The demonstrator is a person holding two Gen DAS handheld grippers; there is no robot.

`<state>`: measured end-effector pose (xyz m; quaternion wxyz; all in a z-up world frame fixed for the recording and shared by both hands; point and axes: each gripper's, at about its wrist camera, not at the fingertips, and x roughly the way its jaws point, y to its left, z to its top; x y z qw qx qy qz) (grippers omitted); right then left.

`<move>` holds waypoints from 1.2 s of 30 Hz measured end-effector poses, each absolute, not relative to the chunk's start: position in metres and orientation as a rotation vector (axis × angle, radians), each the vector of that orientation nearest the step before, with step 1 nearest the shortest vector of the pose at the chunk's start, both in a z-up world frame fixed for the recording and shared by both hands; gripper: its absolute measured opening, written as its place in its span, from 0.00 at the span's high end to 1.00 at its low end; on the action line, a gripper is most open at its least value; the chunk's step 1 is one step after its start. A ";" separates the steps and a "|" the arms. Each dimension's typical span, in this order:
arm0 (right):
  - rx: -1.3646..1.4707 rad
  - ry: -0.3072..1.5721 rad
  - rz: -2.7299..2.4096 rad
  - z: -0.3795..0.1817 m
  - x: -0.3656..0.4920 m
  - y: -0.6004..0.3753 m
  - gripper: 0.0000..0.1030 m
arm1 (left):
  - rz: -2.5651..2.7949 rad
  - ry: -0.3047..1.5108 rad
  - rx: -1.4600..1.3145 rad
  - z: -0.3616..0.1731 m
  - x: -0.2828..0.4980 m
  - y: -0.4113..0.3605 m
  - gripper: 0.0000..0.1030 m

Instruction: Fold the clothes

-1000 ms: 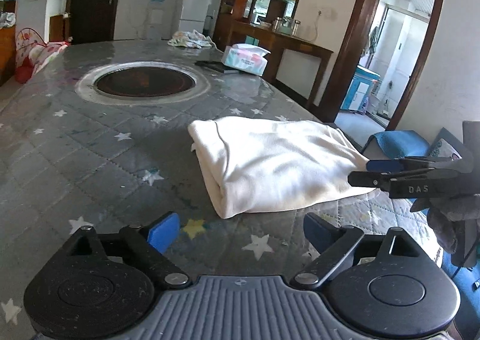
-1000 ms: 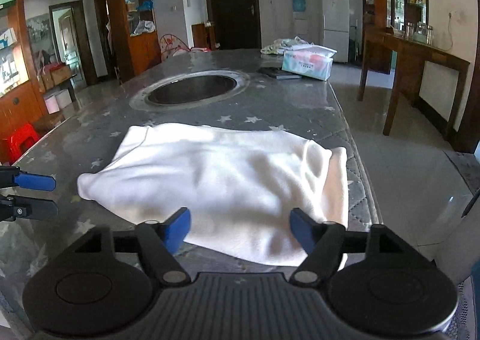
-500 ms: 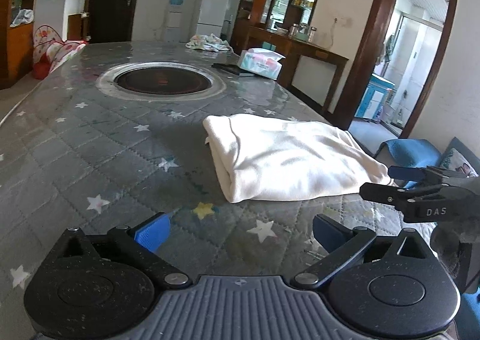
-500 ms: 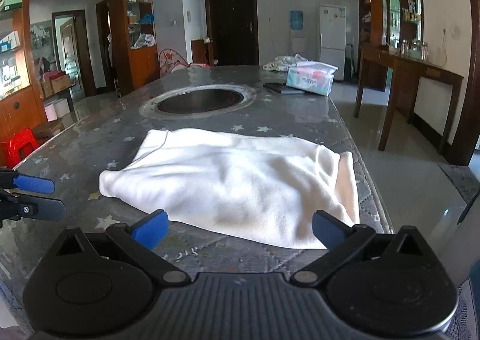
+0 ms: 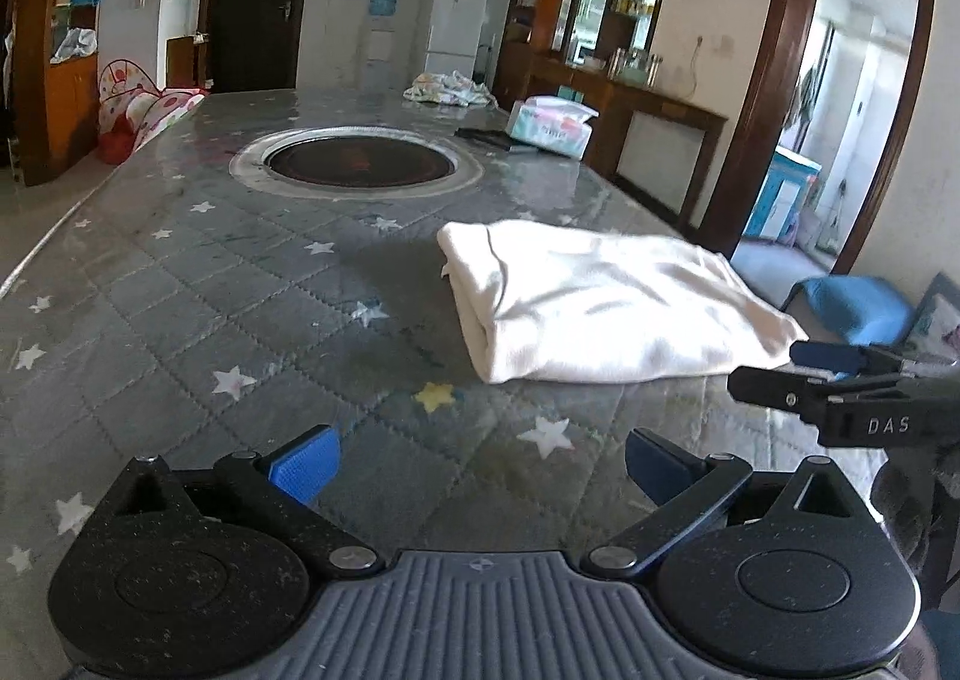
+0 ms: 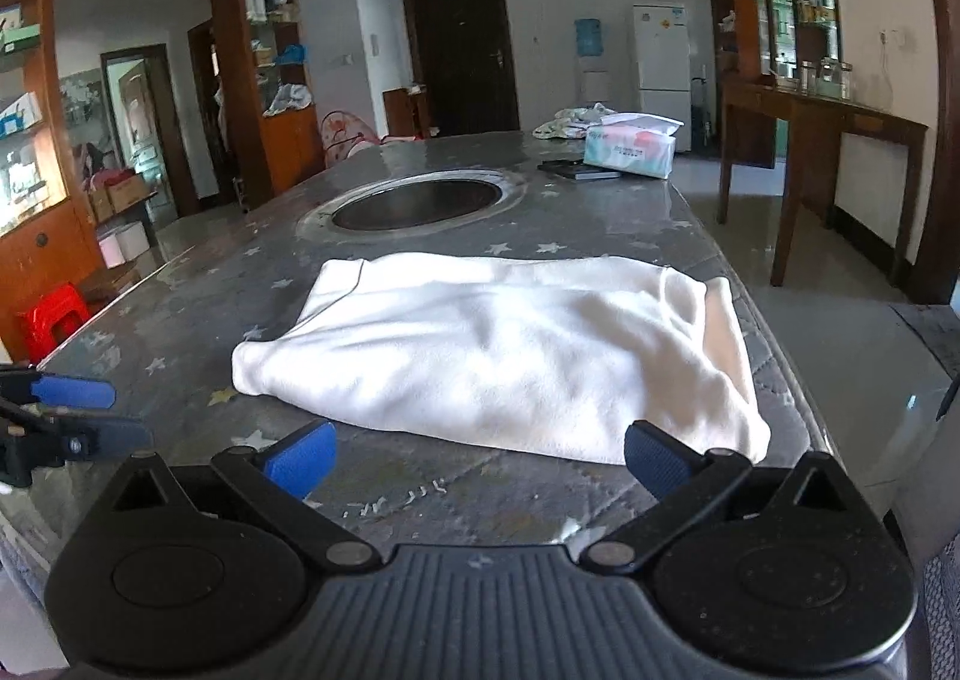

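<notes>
Right wrist: folded white garment (image 6: 498, 356) long axis left-right across table (image 6: 600, 224).

Both the left gripper (image 5: 477, 464) and the right gripper (image 6: 477, 455) now sit farther back from the folded white cloth (image 6: 498, 350), their fingers spread wider than a second ago.

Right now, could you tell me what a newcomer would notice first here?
The folded white garment lying near the right edge of the star-patterned table, touched by neither gripper. Beyond it, a round metal-rimmed recess is sunk into the tabletop, and a tissue pack sits at the far end.
</notes>
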<state>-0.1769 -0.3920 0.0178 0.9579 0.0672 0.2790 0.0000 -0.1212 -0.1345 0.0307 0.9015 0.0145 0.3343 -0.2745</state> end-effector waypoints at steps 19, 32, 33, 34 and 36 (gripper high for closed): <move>0.075 0.596 -0.079 0.020 -0.188 -0.370 0.00 | -0.510 0.715 0.049 0.027 -0.126 -0.130 0.00; 0.112 0.618 -0.118 0.016 -0.191 -0.371 0.00 | -0.503 0.719 0.083 0.026 -0.129 -0.135 0.00; 0.116 0.625 -0.123 0.015 -0.191 -0.372 0.00 | -0.503 0.720 0.084 0.026 -0.130 -0.136 0.00; 0.118 0.631 -0.130 0.014 -0.191 -0.372 0.00 | -0.503 0.719 0.085 0.026 -0.130 -0.136 0.00; 0.121 0.641 -0.141 0.012 -0.190 -0.373 0.00 | -0.503 0.719 0.088 0.026 -0.131 -0.137 0.00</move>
